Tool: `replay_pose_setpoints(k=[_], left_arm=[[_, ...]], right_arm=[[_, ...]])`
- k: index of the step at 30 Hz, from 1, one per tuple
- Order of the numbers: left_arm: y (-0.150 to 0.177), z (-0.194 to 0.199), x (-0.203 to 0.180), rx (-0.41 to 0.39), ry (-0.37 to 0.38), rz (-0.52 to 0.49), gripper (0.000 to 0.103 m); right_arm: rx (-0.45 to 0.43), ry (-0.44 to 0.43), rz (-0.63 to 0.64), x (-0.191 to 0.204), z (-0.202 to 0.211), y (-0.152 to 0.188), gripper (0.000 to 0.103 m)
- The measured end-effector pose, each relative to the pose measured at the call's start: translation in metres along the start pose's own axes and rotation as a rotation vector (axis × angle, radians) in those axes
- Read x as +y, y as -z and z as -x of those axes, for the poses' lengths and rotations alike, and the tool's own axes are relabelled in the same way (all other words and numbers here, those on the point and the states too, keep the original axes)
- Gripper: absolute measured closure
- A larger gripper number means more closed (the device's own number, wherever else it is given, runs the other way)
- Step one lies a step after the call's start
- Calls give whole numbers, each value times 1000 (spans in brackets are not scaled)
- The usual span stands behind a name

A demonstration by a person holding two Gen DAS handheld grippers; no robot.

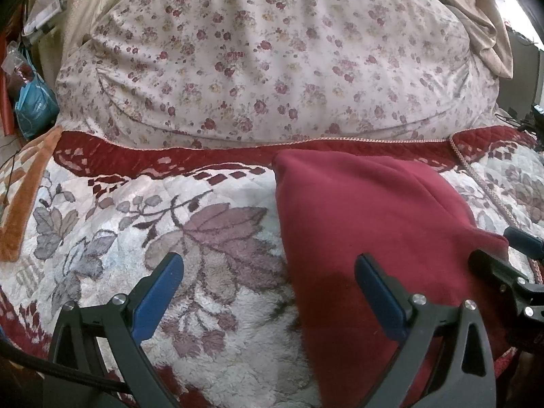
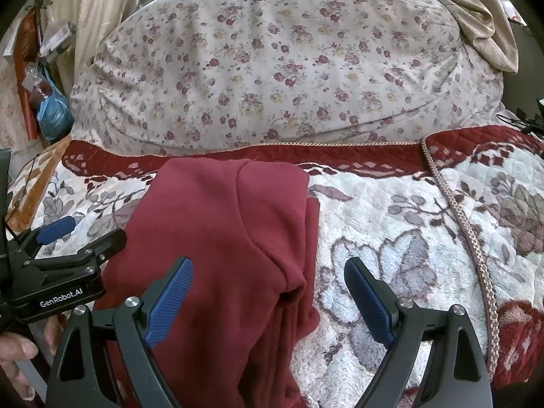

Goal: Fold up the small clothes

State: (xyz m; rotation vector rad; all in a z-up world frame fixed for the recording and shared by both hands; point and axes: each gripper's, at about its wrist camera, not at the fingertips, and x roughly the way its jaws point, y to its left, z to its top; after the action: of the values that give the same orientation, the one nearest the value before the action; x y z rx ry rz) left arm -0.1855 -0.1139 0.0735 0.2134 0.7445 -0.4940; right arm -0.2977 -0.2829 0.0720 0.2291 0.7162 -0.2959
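On the bed, nearest to the cameras, both grippers hovered with their blue pads spread wide and nothing between them. The right gripper stood directly over the near right edge of the dark red fleece garment, so it seemed the nearer one for a next fold. The left gripper had the garment's left edge under its right finger only. The garment lay partly folded on the fluffy white blanket with leaf pattern, its long axis running away from the grippers, toward the flowered pillow behind.

Floral fleece blanket; folded maroon garment, floral pillow atop.
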Motion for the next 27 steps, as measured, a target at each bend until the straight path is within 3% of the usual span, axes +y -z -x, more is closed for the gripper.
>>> replay_pose_setpoints(k=[27], left_arm=[[6,0,4,8,3,-2,3]], right_arm=[[24,-2,12,5,-4,3,10]])
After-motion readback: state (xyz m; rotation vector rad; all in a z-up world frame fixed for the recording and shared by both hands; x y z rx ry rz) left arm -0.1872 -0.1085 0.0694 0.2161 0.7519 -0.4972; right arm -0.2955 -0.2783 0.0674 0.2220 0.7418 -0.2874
